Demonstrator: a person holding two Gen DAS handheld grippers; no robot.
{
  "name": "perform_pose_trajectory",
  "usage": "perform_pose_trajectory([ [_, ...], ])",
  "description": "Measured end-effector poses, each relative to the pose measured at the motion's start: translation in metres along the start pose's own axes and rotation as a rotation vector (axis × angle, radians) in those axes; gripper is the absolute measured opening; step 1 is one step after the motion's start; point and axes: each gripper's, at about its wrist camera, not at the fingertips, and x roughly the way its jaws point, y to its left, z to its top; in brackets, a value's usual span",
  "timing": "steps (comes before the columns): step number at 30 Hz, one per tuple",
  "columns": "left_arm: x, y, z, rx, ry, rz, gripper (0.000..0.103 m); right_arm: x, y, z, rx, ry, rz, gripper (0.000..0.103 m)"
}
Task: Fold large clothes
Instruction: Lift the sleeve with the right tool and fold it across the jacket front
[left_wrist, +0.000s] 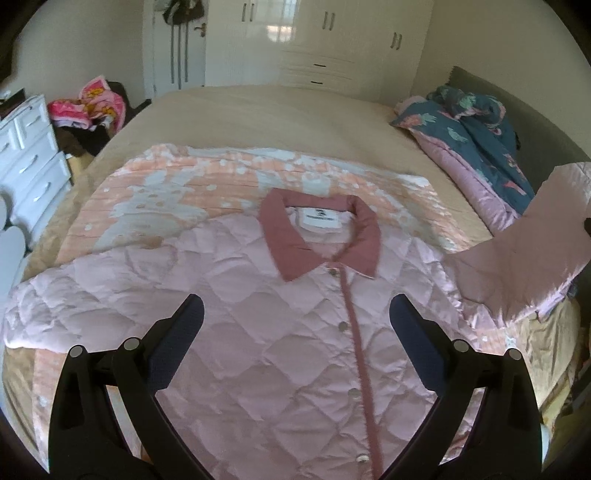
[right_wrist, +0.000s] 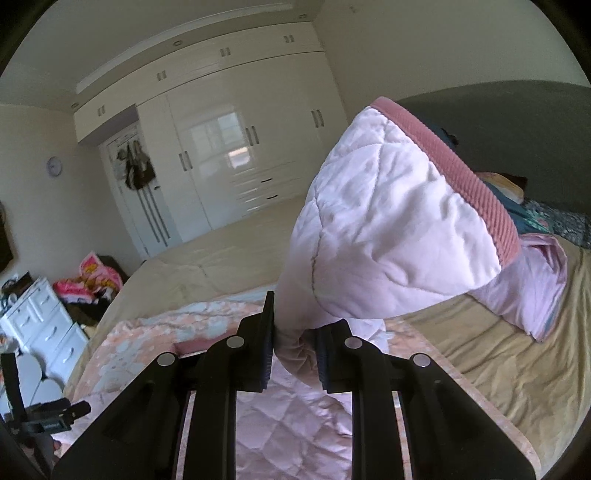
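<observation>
The left gripper (left_wrist: 297, 317) hangs with fingers spread wide above the pink quilted jacket (left_wrist: 258, 332), which lies buttoned on the bed (left_wrist: 258, 114). The right gripper (right_wrist: 293, 343) pinches the jacket's sleeve (right_wrist: 388, 229), lifted clear.

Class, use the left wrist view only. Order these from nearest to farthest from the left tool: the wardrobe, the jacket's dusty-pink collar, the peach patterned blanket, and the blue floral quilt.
From the open left tool:
1. Dusty-pink collar, straight ahead on the quilted jacket.
2. Peach patterned blanket, just beyond the collar, under the jacket.
3. Blue floral quilt, far right on the bed.
4. Wardrobe, against the back wall.
</observation>
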Motion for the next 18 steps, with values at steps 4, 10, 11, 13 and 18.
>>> perform_pose_trajectory([
  [4, -0.003, 0.020, 0.001, -0.029, -0.008, 0.015, 0.094, 0.002, 0.024, -0.003, -0.026, 0.007, 0.030, 0.018],
  [10, -0.006, 0.045, -0.001, -0.056, 0.001, 0.024, 0.094, 0.008, 0.059, -0.008, -0.058, 0.020, 0.073, 0.018],
  [11, -0.006, 0.048, -0.001, -0.059, 0.001, 0.029, 0.094, 0.010, 0.064, -0.009, -0.063, 0.023, 0.077, 0.018],
  [13, -0.005, 0.056, -0.001, -0.072, 0.003, 0.026, 0.094, 0.013, 0.077, -0.012, -0.071, 0.030, 0.088, 0.018],
  [18, -0.003, 0.071, -0.004, -0.100, 0.004, 0.013, 0.094, 0.022, 0.105, -0.020, -0.086, 0.045, 0.119, 0.018],
])
